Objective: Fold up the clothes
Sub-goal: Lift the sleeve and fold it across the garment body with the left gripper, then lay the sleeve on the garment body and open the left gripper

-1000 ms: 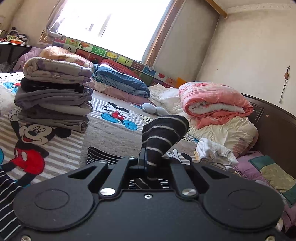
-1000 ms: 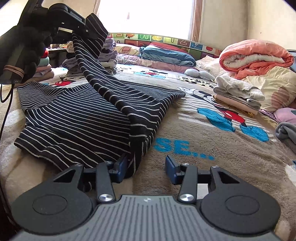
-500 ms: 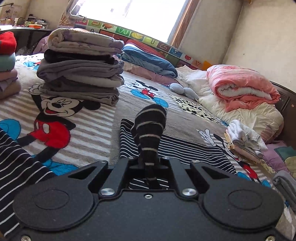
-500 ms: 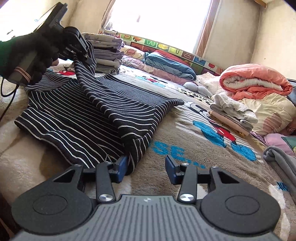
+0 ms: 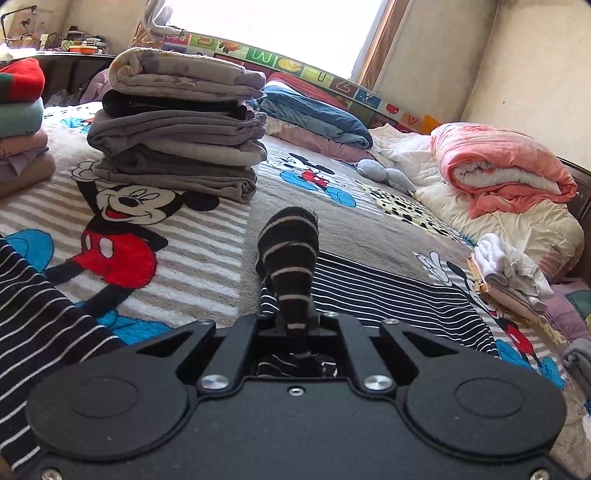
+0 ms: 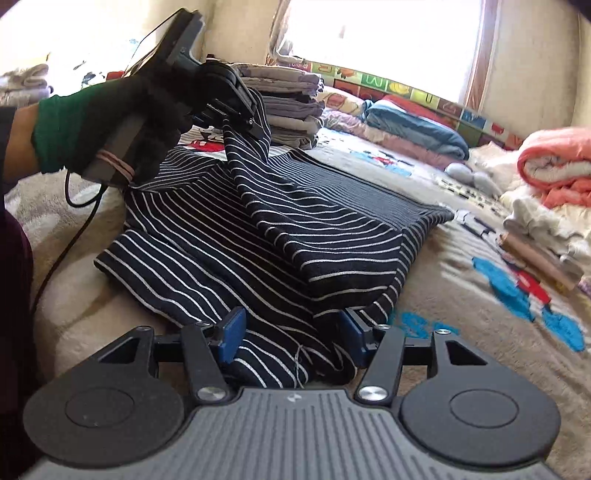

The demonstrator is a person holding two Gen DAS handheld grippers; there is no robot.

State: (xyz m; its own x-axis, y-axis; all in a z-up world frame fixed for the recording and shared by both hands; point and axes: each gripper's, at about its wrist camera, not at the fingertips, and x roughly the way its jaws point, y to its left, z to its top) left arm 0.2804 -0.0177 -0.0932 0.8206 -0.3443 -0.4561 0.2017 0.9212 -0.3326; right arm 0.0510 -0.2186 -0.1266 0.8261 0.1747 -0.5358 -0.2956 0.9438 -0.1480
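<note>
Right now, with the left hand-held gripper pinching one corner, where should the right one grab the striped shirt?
Take the near hem of the striped shirt, bunched between the open fingers of the right hand-held gripper. Come in low from the near bed edge; the left hand-held gripper holds the far corner up.

This is a bedroom in a home. A wide bed [image 5: 332,206] covered with a cartoon-mouse blanket [image 5: 122,236] fills the room. Behind the bed, a bright window [image 5: 273,22] sits above a strip of alphabet play mats [image 5: 295,66]. On the bed lie a stack of folded clothes [image 5: 177,125], a rolled pink quilt [image 5: 502,170] and a blue duvet [image 5: 314,114]. Left of the bed stands a cluttered dark desk [image 5: 66,62].
</note>
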